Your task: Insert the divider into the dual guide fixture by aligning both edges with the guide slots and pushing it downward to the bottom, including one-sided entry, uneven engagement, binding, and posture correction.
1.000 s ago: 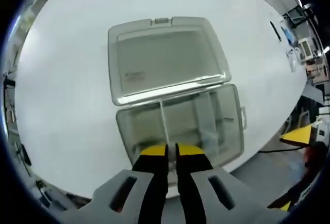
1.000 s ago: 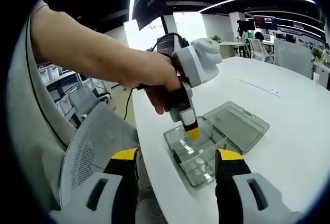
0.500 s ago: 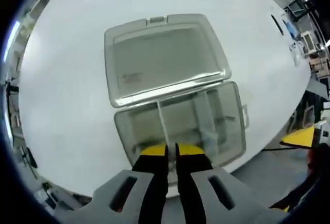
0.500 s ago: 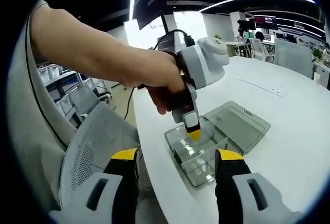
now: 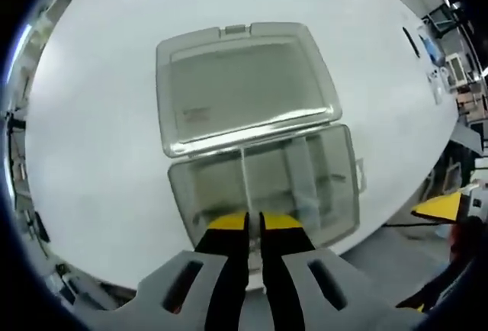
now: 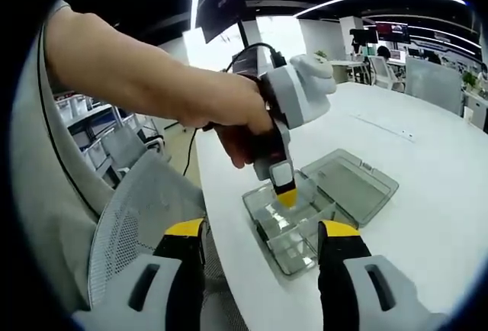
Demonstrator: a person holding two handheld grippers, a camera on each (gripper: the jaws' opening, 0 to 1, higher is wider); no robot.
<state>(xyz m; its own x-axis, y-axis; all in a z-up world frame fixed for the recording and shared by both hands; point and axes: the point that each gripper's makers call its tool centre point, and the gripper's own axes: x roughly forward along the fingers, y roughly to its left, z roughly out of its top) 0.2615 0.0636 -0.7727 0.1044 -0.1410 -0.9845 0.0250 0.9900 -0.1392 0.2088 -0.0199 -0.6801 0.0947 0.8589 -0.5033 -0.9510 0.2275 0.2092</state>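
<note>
Divider (image 5: 245,186) stands in the box (image 5: 335,186), pinched by the clenched left claw (image 5: 254,224); right claw (image 6: 263,232) released.

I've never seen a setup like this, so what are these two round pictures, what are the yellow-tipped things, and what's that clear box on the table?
There is no robot here. A person holds a handheld two-jaw gripper in each hand, and each carries a fisheye camera.

The left gripper view looks down on a white table at a clear plastic box with its lid folded open. The left gripper has its yellow tips nearly together on a thin clear divider standing in the box.

The right gripper view looks from the side: the right gripper hangs open, holding nothing, and beyond it the person's hand holds the left gripper over the box.
</note>
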